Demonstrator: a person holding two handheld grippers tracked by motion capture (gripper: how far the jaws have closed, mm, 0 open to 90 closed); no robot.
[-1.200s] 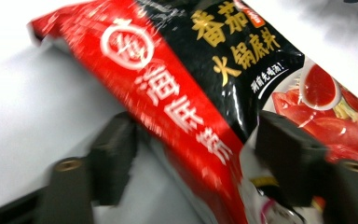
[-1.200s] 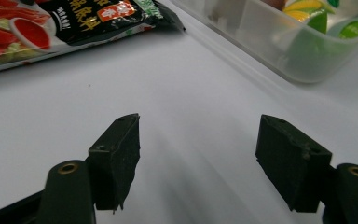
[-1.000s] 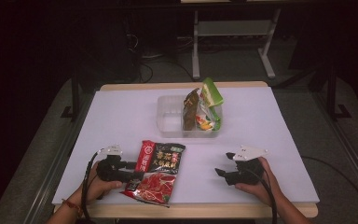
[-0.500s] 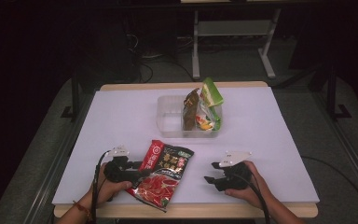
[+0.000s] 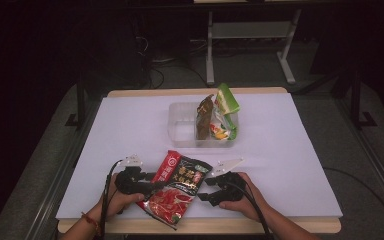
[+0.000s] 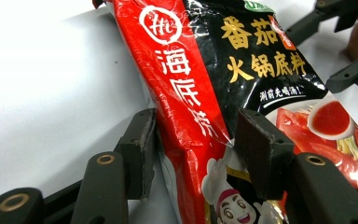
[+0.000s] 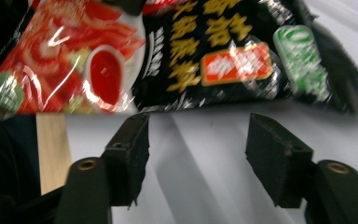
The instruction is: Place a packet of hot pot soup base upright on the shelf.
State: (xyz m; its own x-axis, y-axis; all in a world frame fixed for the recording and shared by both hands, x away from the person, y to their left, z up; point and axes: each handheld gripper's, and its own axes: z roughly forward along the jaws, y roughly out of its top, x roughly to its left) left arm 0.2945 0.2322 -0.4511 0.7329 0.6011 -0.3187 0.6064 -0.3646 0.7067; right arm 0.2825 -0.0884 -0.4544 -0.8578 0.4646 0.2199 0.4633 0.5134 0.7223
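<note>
Since a second ago, our right gripper [image 5: 209, 189] has slid leftward across the desk [image 5: 290, 165] to the right edge of the red-and-black soup-base packet [image 5: 176, 186], which now lies tilted with its top end swung toward the right. Our packet sits at the near edge of the white-covered desk, between our two hands, its lower end just over the wooden front rim.

Our left gripper [image 5: 152, 181] has the packet's red left edge between its fingers [image 6: 140, 149]; in the left gripper view the pads bracket the folded edge closely and appear to pinch it.

Our right gripper's fingers [image 7: 130, 149] stand spread, having just been closing and then reopening a little, with bare desk between them and the packet just beyond their tips, not yet touched.

Farther back, near the desk's middle, a clear plastic bin [image 5: 180, 125] holds several snack packets [image 5: 219, 114] standing on end, a green one highest.
</note>
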